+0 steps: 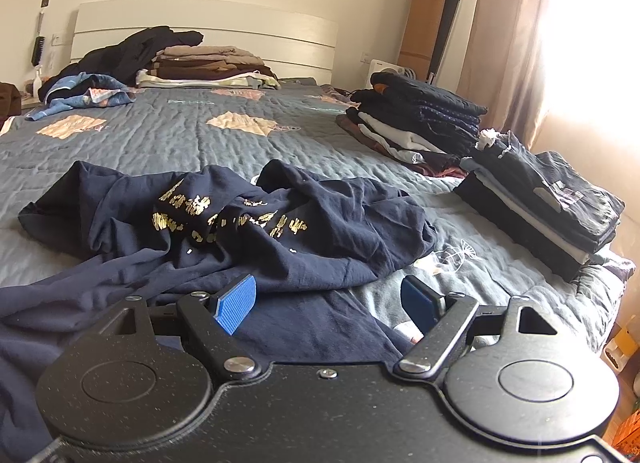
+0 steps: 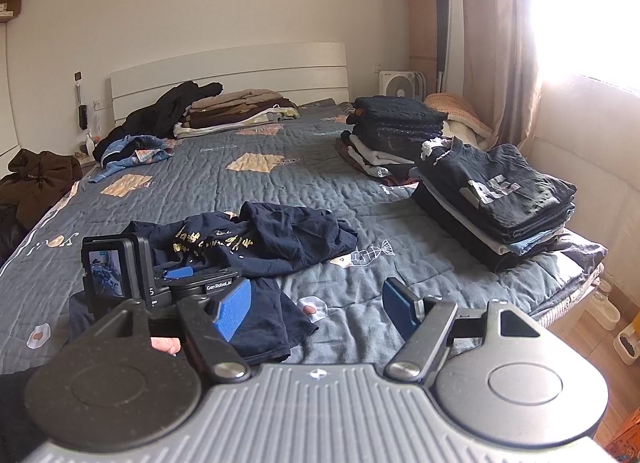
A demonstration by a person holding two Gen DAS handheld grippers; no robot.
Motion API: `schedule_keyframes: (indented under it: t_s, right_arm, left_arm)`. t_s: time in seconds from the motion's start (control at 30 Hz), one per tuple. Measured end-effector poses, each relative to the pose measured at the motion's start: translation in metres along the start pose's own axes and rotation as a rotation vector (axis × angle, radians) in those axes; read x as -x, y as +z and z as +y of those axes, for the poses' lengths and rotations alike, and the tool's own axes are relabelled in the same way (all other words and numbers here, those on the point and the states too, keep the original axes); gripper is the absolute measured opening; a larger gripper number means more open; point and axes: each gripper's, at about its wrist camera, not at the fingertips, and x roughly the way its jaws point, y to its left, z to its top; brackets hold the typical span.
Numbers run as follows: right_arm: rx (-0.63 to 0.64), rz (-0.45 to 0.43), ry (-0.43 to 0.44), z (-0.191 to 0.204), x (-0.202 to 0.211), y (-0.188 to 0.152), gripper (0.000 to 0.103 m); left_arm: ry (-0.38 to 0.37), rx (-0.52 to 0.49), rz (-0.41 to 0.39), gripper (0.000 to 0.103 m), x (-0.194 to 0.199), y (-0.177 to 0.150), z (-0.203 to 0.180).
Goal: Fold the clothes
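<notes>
Navy gold-printed shirt, crumpled, unfolded, on quilted bed

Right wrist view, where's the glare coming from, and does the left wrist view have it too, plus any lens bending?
Right wrist view: the window at upper right is blown out white, washing the curtain. Left wrist view: the same glare at its right edge. Both fisheye views bend the headboard and darken the corners; the navy shirt stays sharp.
</notes>
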Motion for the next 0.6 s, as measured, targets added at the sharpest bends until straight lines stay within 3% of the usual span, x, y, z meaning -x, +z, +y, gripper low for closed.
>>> schedule_keyframes:
  t_s: [0.6]
  right_arm:
    - [0.011, 0.001, -0.004, 0.0028, 0.0045, 0.0031, 0.072]
  left_arm:
    - [0.0, 0.002, 0.0, 0.079, 0.0001, -0.0004, -0.0004]
